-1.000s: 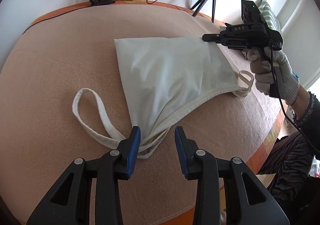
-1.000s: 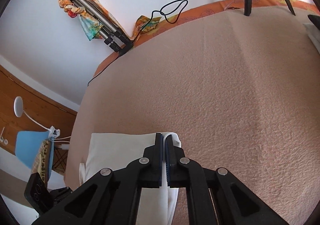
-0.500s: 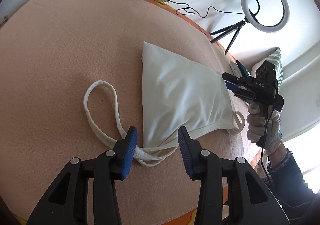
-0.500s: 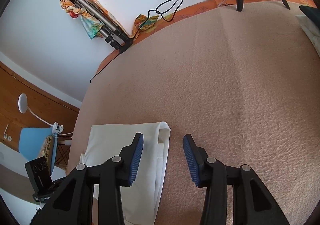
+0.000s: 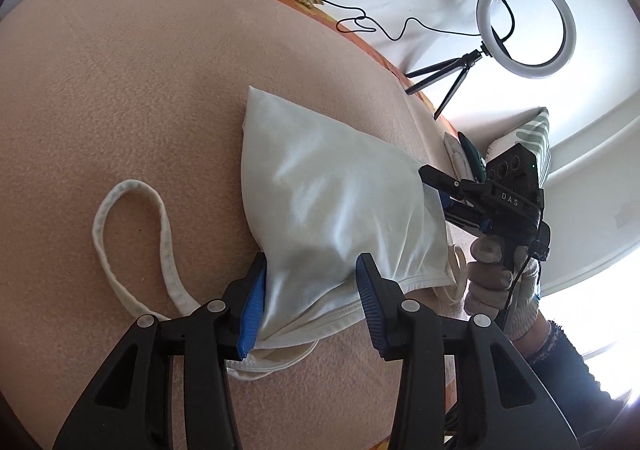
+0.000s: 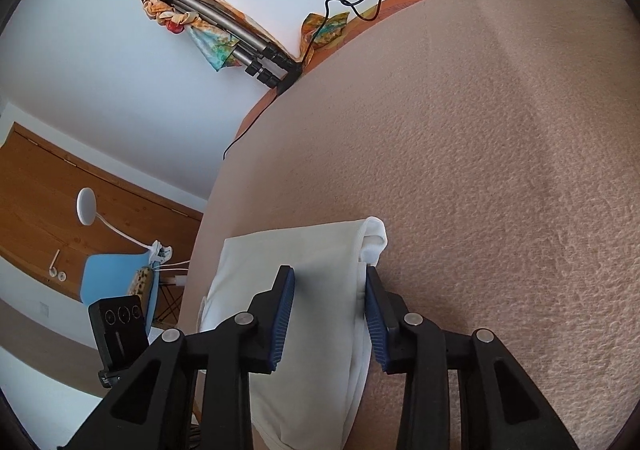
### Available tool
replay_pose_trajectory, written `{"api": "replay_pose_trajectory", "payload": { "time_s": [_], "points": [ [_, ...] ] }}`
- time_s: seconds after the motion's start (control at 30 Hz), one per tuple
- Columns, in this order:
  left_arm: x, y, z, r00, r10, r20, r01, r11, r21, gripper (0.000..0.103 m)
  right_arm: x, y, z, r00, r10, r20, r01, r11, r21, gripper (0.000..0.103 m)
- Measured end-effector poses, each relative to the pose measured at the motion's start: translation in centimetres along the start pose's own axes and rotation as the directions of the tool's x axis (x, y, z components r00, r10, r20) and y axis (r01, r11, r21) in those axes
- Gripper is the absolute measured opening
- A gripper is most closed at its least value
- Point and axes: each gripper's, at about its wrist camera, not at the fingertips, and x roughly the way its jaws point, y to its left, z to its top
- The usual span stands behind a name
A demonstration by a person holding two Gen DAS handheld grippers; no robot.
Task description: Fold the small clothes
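A white strappy top [image 5: 328,194] lies folded on the peach blanket [image 5: 120,70], with one strap loop [image 5: 164,234] trailing to the left. My left gripper [image 5: 310,270] is open, and the top's bunched near corner sits between its blue pads. At the far right edge of the top, a gloved hand [image 5: 500,282] holds my right gripper [image 5: 434,188]. In the right wrist view, the right gripper [image 6: 328,274] straddles the folded edge of the top [image 6: 320,250]. Its jaws are closing, and the pads stand a little apart from the cloth.
A ring light on a small tripod [image 5: 526,24] stands at the blanket's far edge, with a black cable [image 5: 360,20] running from it. A folded tripod wrapped in a scarf [image 6: 240,34] leans on the wall. Folded clothes [image 5: 460,154] and a striped pillow [image 5: 540,138] lie behind the right gripper.
My right gripper let go of the top's corner, opened wide, then narrowed around the folded edge. My left gripper rolled and pushed forward from the strap onto the top's near corner.
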Motion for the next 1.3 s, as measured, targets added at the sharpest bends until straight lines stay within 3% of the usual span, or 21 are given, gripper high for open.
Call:
{"api": "replay_pose_trajectory", "payload": {
  "time_s": [0.1,0.23,0.47,0.67,1.17,1.3],
  "points": [
    [0.4,-0.2,0.0,0.999,0.04,0.001,-0.04,0.999,0.005,0.023,0.4,0.4,-0.2,1.0,-0.022,-0.003,0.022,1.0,-0.013,0.025],
    [0.5,-1.0,-0.3,0.994,0.105,0.015,-0.106,0.992,0.068,0.016,0.6,1.3,-0.3,0.996,-0.084,-0.003,0.084,0.995,-0.06,0.02],
    [0.8,-4.5,-1.2,0.958,0.269,0.094,-0.285,0.915,0.287,0.012,1.1,3.9,-0.9,0.969,-0.247,0.021,0.247,0.949,-0.198,0.013],
    [0.2,-5.6,-1.5,0.95,0.28,0.142,-0.312,0.888,0.337,0.01,0.7,5.8,-1.4,0.941,-0.331,0.066,0.336,0.902,-0.27,0.01],
    [-1.0,-9.1,-3.0,0.952,0.219,0.212,-0.293,0.849,0.44,0.01,-3.1,11.0,-3.5,0.913,-0.36,0.19,0.407,0.819,-0.405,0.009],
    [-0.9,-10.5,-3.1,0.955,0.193,0.224,-0.279,0.842,0.462,0.01,-4.8,11.5,-3.9,0.911,-0.352,0.216,0.412,0.817,-0.404,0.009]
  ]
}}
